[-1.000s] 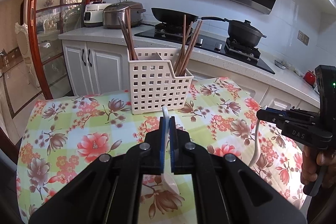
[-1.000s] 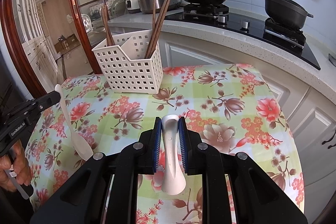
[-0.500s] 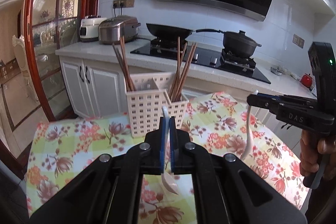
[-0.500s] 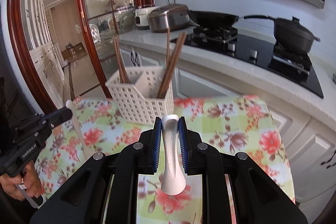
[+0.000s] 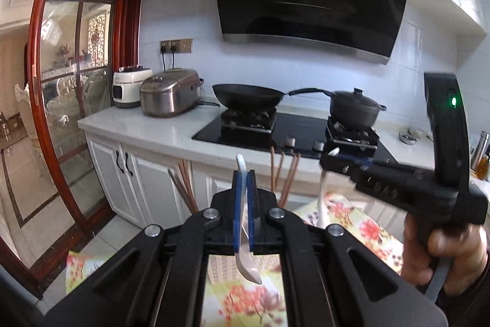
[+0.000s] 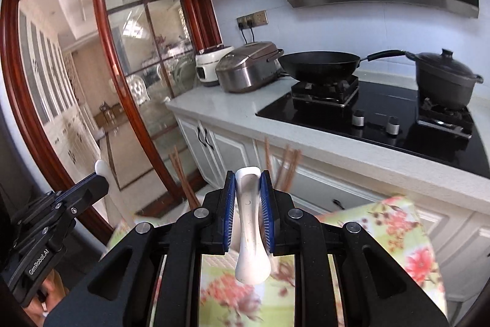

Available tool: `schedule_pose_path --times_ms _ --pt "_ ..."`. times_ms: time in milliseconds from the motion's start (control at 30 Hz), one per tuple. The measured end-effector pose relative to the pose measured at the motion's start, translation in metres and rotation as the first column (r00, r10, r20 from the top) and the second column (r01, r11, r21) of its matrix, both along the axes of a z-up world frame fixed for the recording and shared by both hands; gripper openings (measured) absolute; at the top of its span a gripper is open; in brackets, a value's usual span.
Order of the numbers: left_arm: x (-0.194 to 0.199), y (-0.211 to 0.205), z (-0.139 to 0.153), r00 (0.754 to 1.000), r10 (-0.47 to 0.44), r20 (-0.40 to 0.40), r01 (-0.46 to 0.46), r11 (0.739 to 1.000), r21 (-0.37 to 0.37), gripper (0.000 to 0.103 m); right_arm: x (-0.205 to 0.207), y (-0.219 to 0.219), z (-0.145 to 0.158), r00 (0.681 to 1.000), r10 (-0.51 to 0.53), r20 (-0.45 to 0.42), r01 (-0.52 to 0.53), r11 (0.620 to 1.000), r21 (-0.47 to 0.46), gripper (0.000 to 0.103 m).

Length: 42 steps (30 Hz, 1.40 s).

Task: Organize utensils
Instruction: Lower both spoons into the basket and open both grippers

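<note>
My left gripper [image 5: 244, 183] is shut on a white spoon [image 5: 248, 267], gripped edge-on by its handle with the bowl hanging below the pads. My right gripper [image 6: 247, 183] is shut on a second white spoon [image 6: 251, 235], bowl end down. Each gripper shows in the other's view: the right gripper [image 5: 330, 161] with its spoon [image 5: 321, 198], and the left gripper [image 6: 98, 181]. Both hang above the floral-cloth table [image 6: 398, 222]. Brown chopsticks [image 5: 277, 173] [image 6: 288, 166] poke up just beyond the fingers. Their white basket is almost wholly hidden behind the gripper bodies.
Behind the table runs a white counter [image 5: 159, 131] with two rice cookers [image 5: 168, 95], a wok [image 5: 248, 95] and a lidded pot [image 5: 355, 109] on a black hob. A red-framed glass door [image 6: 128, 75] stands on the left. A hand [image 5: 444, 250] holds the right gripper.
Both grippers have risen with their spoons still gripped. The table and basket have dropped low in both views, and the counter and hood now fill them.
</note>
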<state>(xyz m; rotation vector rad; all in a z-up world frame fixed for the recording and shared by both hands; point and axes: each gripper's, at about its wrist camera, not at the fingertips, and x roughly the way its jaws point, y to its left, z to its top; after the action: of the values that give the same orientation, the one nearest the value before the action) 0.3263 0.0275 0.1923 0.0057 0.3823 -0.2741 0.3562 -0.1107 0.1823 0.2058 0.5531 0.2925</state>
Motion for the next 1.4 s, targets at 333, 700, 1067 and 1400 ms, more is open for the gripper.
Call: schedule_pose_path --times_ms 333,700,1067,1400 --pt "0.058 -0.001 -0.017 0.998 0.057 0.013 -0.057 0.998 0.015 0.004 0.038 0.016 -0.025 0.998 -0.058 0.008 0.058 0.997 0.056 0.018" --pt "0.074 0.002 -0.060 0.996 0.093 -0.012 -0.093 0.996 0.011 0.004 0.040 0.024 -0.049 0.997 -0.064 0.050 0.061 0.997 0.046 0.018" --pt "0.076 0.006 -0.086 0.992 0.083 -0.094 -0.084 0.996 -0.001 0.009 0.043 0.029 -0.068 0.999 -0.039 -0.024 0.040 0.999 0.024 0.021" --pt "0.050 0.022 -0.072 0.993 0.091 -0.071 -0.094 0.994 -0.051 0.012 0.018 0.017 -0.039 0.998 -0.037 0.044 0.036 0.999 0.014 0.036"
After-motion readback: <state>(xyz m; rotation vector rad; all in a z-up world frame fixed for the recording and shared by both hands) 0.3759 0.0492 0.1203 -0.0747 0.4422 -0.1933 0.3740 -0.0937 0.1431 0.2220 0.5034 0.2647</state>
